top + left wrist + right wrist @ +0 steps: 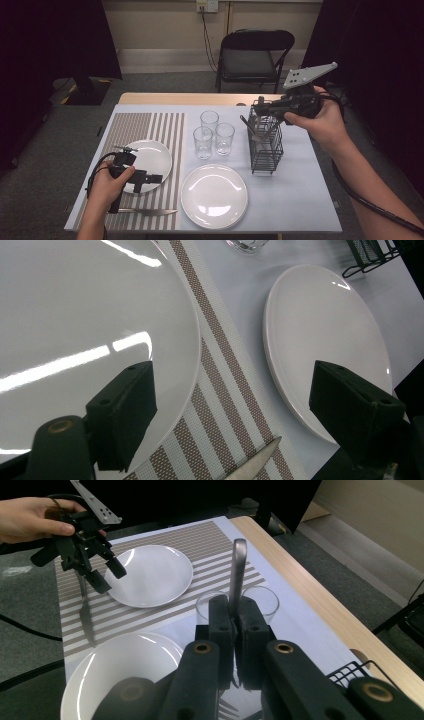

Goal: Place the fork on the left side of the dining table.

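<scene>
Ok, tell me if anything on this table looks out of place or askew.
Nothing looks spilled or damaged. One small oddity: the knife lies crosswise along the near edge of the striped placemat, below the left plate instead of beside it. The three glasses stand upright, and the right gripper holds a utensil handle.

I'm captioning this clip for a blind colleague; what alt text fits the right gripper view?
The right gripper is shut on a metal utensil handle that sticks up between its black jaws, above a white plate. Beyond lie a striped placemat, a second plate and the left gripper, open.
</scene>
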